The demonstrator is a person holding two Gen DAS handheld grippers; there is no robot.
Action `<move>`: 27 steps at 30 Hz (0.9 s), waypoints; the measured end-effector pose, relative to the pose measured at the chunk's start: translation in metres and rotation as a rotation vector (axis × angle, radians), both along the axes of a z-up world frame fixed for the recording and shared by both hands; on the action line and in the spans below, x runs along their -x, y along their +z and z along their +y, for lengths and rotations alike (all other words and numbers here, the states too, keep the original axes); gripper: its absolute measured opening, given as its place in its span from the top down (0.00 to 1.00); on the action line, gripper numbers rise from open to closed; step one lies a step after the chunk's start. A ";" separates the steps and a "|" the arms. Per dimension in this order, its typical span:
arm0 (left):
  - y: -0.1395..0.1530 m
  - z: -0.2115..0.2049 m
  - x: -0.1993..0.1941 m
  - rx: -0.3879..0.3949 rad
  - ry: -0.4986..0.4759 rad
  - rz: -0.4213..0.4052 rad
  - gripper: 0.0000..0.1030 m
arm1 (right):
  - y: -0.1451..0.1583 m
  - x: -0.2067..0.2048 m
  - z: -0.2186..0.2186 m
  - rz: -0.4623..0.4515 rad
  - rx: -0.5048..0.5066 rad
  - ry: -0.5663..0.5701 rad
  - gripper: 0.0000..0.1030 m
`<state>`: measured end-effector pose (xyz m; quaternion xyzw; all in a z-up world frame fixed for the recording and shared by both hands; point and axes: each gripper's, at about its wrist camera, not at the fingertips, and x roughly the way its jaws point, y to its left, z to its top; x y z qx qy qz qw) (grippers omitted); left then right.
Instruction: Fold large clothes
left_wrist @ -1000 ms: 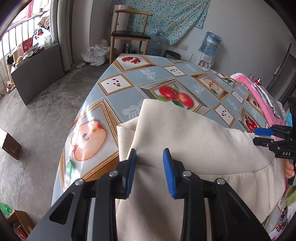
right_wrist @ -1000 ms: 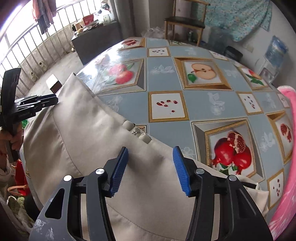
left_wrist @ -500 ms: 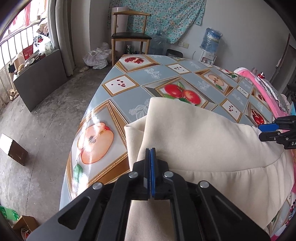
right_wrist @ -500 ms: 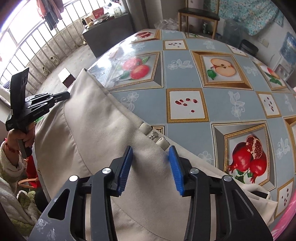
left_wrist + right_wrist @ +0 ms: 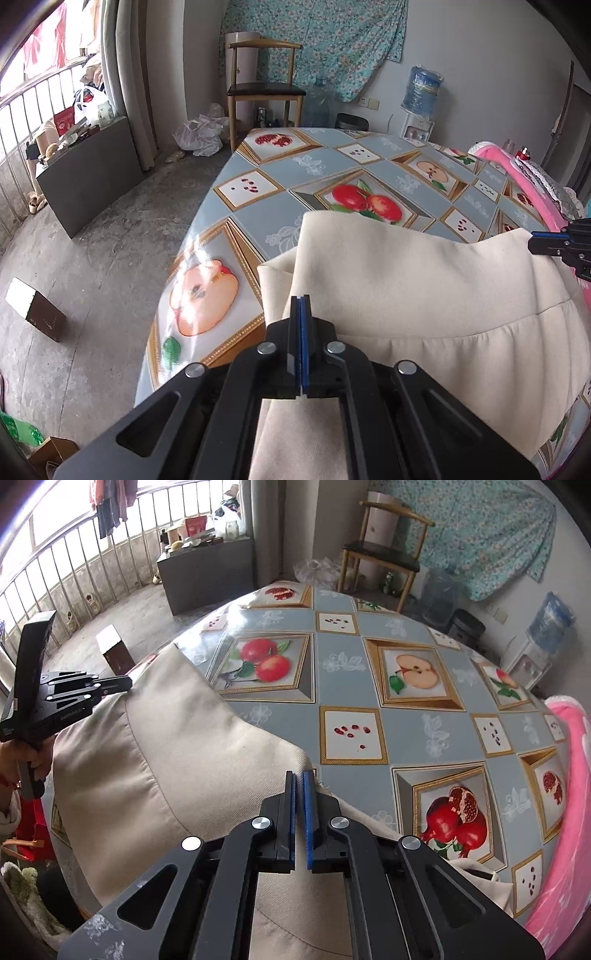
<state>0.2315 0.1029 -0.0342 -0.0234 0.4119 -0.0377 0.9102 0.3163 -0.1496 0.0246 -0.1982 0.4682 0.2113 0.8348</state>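
Fruit-patterned tablecloth (image 5: pixel 258 206) carries the cream garment (image 5: pixel 424 295) at its near edge; left gripper (image 5: pixel 300 306) is pinched tight on the cloth's left fold, held level; right gripper (image 5: pixel 300 779) nips the opposite raised edge, pads nearly meeting

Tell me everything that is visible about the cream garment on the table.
The cream garment is a large piece of plain, matte woven-looking cloth with a stitched seam and slight gathers near its lower part. It lies partly lifted on the fruit-patterned tablecloth. The left gripper and the right gripper are each shut on its upper edge, holding it raised like a ridge between them.
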 end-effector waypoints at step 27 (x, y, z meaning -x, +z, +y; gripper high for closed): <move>-0.008 -0.012 -0.043 0.079 -0.058 0.134 0.75 | 0.018 0.025 -0.247 0.053 -0.360 -0.691 0.41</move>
